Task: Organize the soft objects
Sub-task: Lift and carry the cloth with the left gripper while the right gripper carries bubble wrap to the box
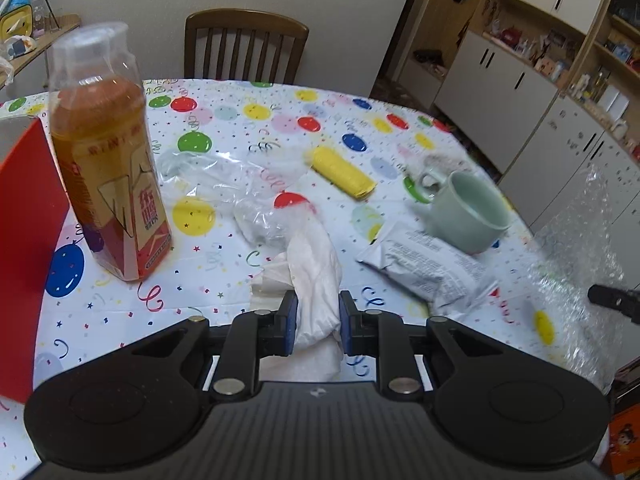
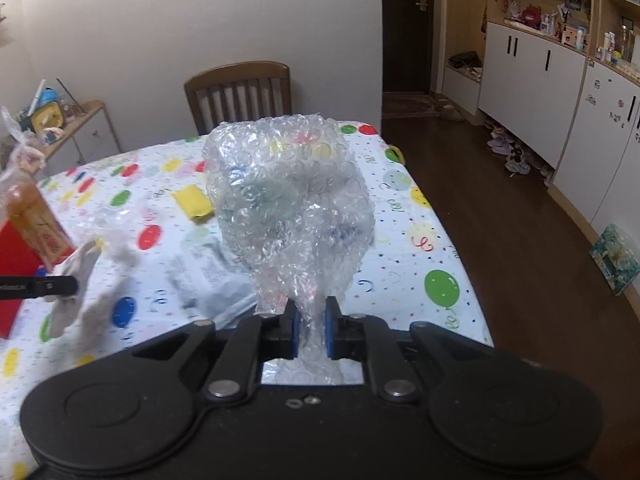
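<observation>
Your left gripper (image 1: 318,318) is clamped on a crumpled white cloth (image 1: 316,276), its blue pads pressing both sides, and the cloth hangs above the balloon-print tablecloth (image 1: 224,292). Your right gripper (image 2: 311,330) is pinched tight on the bottom of a bubble wrap sheet (image 2: 292,196), which stands up above the table. Beyond lie a yellow roll (image 1: 343,172), a green mug (image 1: 468,212), a silver packet (image 1: 428,268) and a tea bottle (image 1: 104,152).

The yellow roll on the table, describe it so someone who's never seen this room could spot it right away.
Start at the table with the balloon-print cloth, in front of the wooden chair. Near the middle, between the crumpled clear plastic and the pale green mug, lies the yellow roll. It is the only solid yellow, ribbed cylinder lying on its side.
</observation>
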`<state>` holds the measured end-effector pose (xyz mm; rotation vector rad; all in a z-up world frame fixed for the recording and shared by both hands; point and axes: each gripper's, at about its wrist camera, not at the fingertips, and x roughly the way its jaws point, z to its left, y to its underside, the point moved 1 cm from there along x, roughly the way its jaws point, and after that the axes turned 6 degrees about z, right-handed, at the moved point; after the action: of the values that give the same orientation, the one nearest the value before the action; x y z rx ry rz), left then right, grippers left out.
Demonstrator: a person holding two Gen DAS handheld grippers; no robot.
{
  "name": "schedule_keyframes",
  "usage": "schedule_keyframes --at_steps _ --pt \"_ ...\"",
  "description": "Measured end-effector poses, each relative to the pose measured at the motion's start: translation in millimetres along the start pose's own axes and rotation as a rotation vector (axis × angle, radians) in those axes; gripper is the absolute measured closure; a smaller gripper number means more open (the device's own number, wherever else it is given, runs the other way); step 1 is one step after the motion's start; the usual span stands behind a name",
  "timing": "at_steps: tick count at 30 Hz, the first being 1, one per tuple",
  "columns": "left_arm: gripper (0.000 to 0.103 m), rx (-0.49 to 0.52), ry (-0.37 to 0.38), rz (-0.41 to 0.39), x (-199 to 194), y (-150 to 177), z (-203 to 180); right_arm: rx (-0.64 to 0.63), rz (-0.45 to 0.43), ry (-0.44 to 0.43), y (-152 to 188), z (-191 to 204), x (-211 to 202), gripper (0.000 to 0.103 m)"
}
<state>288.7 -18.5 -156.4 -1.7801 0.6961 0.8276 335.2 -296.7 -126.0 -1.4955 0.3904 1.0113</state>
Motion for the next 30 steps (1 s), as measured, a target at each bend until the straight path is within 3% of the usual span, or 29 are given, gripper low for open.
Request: schedule_keyframes --at_steps 12,30 --pt "0.082 0.012 0.068 -0.045 -63 -1 11 -0.074 -0.041 -0.105 -9 65 -52 0.093" --pt "0.082 -0.009 0.046 -0.1 -144 -3 106 -0.221 -0.056 -0.299 -31 227 -66 0.093"
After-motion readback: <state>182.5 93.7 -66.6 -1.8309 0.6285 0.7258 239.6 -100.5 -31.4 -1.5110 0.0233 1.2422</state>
